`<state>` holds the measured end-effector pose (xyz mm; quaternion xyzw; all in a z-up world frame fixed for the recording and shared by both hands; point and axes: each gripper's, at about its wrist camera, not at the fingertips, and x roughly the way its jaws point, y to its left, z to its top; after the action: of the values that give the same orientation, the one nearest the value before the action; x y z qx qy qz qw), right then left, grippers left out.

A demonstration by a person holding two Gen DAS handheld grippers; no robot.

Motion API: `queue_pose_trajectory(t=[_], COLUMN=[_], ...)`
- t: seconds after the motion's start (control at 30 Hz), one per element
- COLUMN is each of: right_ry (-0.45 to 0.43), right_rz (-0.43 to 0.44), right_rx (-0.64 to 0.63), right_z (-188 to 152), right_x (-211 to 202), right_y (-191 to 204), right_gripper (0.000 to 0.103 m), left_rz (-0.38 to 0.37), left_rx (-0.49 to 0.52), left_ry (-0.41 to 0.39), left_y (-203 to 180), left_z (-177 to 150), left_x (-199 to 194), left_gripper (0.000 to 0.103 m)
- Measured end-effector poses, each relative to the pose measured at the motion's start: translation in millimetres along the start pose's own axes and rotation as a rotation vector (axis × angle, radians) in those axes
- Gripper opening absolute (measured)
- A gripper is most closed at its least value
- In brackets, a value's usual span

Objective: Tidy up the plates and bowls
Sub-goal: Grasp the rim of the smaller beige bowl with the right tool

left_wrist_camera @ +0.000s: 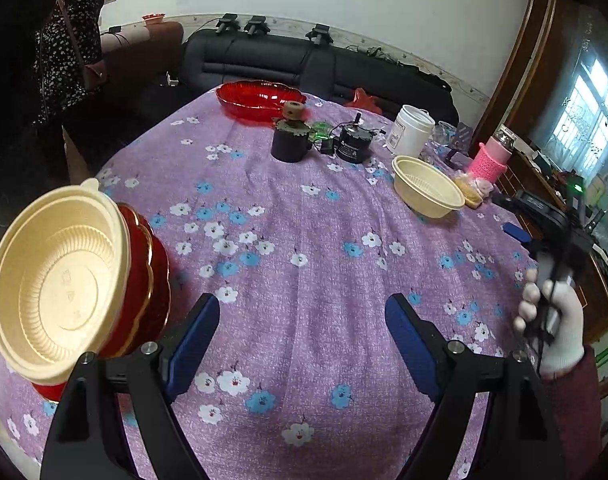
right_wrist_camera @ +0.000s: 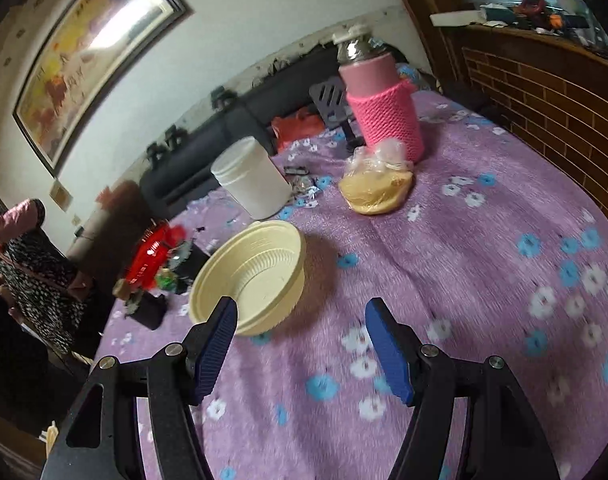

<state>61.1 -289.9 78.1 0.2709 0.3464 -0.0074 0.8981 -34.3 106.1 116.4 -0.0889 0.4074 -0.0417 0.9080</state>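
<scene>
Two views, taken in order.

Left wrist view: left gripper (left_wrist_camera: 302,322) above the purple tablecloth (left_wrist_camera: 304,240), jaws spread wide, nothing between them. Cream bowl (left_wrist_camera: 56,284) nested on a stack of red plates (left_wrist_camera: 152,276) at the near left edge of the table, likely the collection point. Second cream bowl (left_wrist_camera: 426,190) loose toward the right edge, well apart from the stack. Large red dish (left_wrist_camera: 260,100) at the far edge. Gloved right hand (left_wrist_camera: 552,328) on its tool at the right edge.

Right wrist view: right gripper (right_wrist_camera: 300,342) aimed at the loose cream bowl, jaws apart and empty, left finger (right_wrist_camera: 214,350) just over the near rim; contact not determinable. Probably positioned for a rim pinch. White jar (right_wrist_camera: 252,180) and pink-sleeved bottle (right_wrist_camera: 384,108) behind the bowl, limiting far-side access.
</scene>
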Motion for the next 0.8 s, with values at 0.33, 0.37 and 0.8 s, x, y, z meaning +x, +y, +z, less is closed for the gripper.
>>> queue_pose_trajectory(t=[0.33,0.37,0.8], right_ry=[0.211,0.236,0.347], right_rz=[0.049,0.060,0.210], right_rx=[0.098,0.116,0.072], right_z=[12.4,9.2,-28.4], right_x=[96.4,103.3,67.6], right_y=[1.1,0.6,4.1], right_gripper=[0.071,0.070,0.020], left_rz=[0.028,0.032,0.002], left_rx=[0.001,-0.001,-0.016], left_ry=[0.037,0.037,0.047], left_y=[6.2,7.6,7.1], left_z=[-2.1,-1.5,-4.2], left_x=[12.6,13.3,21.2], left_gripper=[0.084,0.084,0.084])
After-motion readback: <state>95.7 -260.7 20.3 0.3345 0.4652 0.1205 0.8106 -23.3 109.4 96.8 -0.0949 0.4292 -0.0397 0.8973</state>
